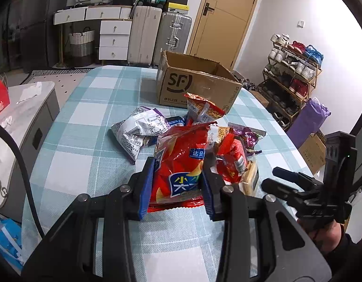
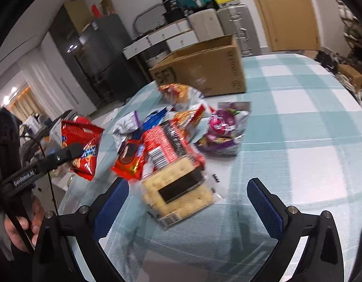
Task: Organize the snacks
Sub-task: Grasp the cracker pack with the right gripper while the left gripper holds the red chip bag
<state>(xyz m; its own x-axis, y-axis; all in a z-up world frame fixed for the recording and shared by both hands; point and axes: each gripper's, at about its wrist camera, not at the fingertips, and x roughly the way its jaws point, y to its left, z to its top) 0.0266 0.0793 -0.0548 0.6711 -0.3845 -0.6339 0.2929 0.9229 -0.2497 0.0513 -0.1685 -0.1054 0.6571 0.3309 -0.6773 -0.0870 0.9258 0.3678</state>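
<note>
**Carry the chip bag clear to the box**

Right now my left gripper is clamped on the red chip bag, lifted off the desk near the snack pile. I'd keep it high over the pile and release only above the cardboard box at the far edge. My right gripper stands wide open, holding nothing, over the cracker pack.

The right wrist view is motion-blurred: print on the cracker pack and the cardboard box logo is illegible. In the left wrist view, the red chip bag hides most of the cracker pack. The box interior is not visible in either view.
</note>
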